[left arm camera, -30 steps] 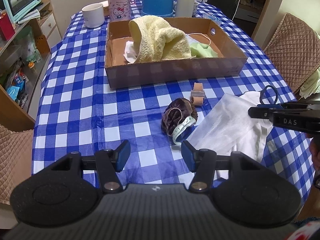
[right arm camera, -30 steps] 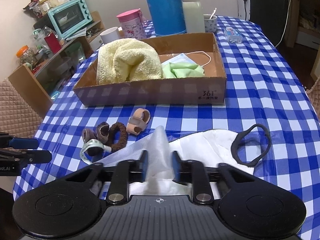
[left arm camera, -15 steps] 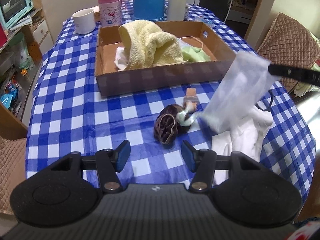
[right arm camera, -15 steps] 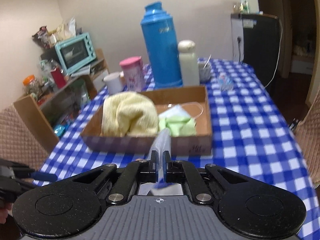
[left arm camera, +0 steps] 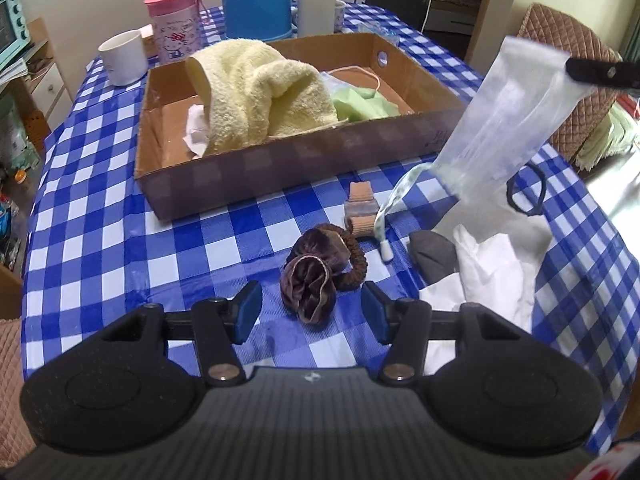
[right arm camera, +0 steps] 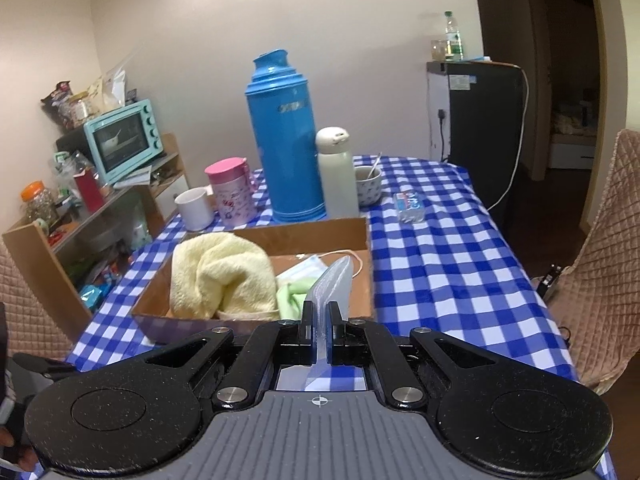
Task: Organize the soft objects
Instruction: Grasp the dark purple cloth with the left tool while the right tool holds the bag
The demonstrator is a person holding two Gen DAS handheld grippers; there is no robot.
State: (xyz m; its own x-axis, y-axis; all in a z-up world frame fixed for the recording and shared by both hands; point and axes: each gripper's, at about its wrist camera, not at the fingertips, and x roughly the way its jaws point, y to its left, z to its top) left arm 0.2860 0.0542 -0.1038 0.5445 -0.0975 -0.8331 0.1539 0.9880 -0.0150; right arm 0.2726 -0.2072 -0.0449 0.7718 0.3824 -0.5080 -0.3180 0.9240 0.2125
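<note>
Since a second ago the translucent bag has left the checked tablecloth and hangs in the air. From left: left gripper, jaws parted and closing, low over the brown scrunchie (not touching); right gripper clenched on the bag, facing the cardboard box.

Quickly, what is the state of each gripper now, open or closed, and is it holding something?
Left gripper: open, closing slightly, holding nothing; the brown scrunchie lies just ahead of its fingers.
Right gripper: closed on the translucent white cloth, lifted off the table.
</note>
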